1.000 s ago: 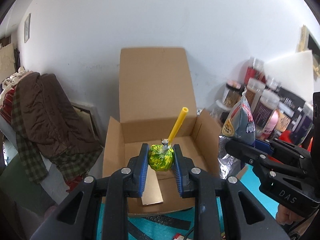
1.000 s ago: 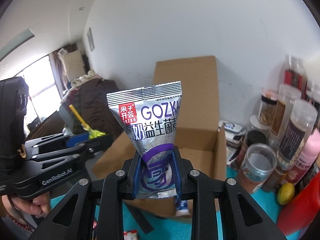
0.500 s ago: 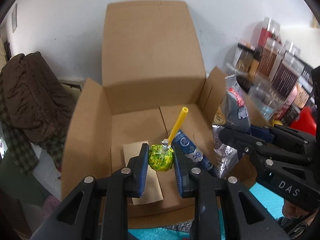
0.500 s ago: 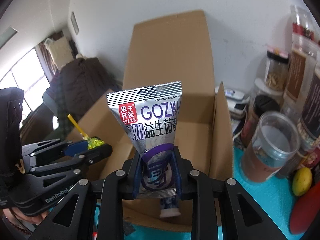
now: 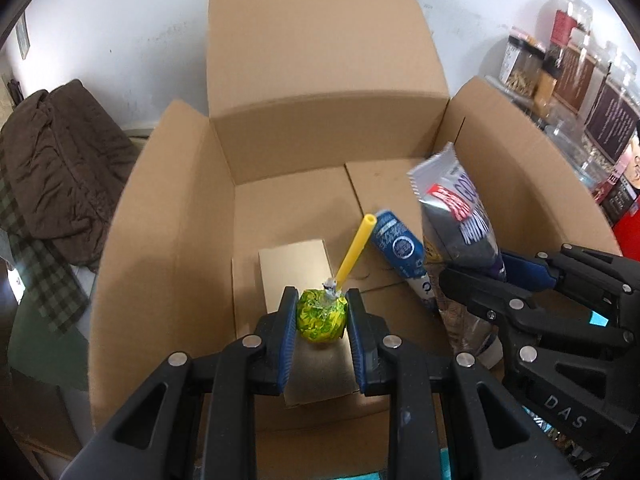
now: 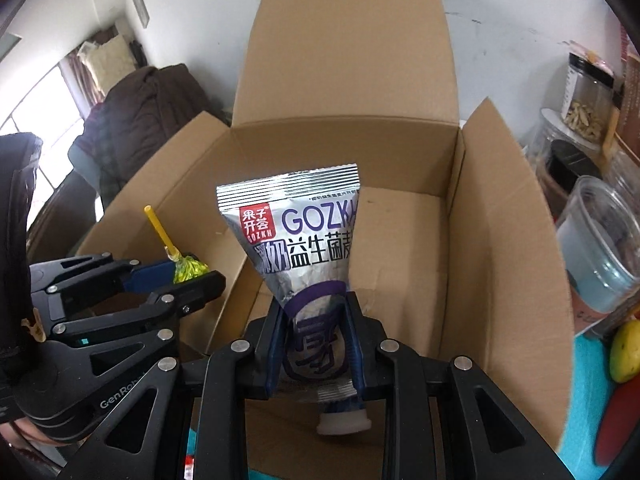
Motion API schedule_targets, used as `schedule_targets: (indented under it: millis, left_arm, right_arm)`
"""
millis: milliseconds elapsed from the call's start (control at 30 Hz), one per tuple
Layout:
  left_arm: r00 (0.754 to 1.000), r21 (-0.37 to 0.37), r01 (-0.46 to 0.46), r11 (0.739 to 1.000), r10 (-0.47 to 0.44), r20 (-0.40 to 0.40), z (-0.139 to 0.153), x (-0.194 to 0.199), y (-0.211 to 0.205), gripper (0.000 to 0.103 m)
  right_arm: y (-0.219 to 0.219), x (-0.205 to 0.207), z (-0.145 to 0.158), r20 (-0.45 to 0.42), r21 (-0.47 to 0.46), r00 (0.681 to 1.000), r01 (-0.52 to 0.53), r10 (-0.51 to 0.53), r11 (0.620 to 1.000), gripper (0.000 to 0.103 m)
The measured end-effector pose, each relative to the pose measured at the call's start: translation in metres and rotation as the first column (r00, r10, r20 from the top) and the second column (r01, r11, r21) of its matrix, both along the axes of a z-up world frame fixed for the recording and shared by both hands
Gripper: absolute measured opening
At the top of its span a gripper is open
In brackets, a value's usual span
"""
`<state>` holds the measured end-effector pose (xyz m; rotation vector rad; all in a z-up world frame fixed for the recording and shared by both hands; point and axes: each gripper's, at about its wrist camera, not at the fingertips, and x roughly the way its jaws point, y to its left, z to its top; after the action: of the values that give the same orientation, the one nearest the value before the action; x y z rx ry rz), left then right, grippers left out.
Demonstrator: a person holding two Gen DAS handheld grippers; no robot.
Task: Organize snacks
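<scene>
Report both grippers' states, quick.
Left gripper: closed on the lollipop.
Right gripper: closed on the snack pouch.

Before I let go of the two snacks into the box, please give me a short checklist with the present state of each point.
1. Left hand-held gripper shut on the lollipop: ok.
2. Right hand-held gripper shut on the silver pouch: ok.
3. Both snacks above the open cardboard box: ok.
4. Box flaps folded open: ok.
5. Bare floor under the lollipop: not ok, a cardboard piece lies there.
6. Pouch clear of the blue packet in the box: cannot tell.
</scene>
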<state>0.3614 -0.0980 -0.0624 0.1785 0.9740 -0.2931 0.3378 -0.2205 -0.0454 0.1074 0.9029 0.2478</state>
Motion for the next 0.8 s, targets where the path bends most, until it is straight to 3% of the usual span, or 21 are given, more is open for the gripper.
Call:
schedule_targets:
  millis: [100,267,467,800]
  left_arm:
    - [0.999,0.004,-0.006,1.000,0.006,-0.034,-0.007,0.004,0.000,0.024]
    - [0.999,0.038,-0.026,0.999,0.027,-0.025,-0.007,0.007,0.000,0.026]
    - [0.998,0.075,-0.046,0.996,0.048,-0.026,-0.006,0.003,-0.003,0.027]
    - [0.998,0.065,-0.068,0.996,0.067,0.018,0.019,-0.008,-0.002,0.027]
  right_arm:
    - [0.002,0.002,-0.004,-0.007,-0.002,1.000,-0.003,0.003,1.000,0.029]
    - [0.005,0.004,-0.008,-0.015,-0.009,1.000,-0.003,0.002,1.000,0.029]
    - [0.009,0.005,-0.009,-0.027,-0.019,1.000,-0.003,0.002,1.000,0.037]
    - [0.010,-0.001,0.000,-0.009,-0.006,1.000,-0.004,0.004,1.000,0.039]
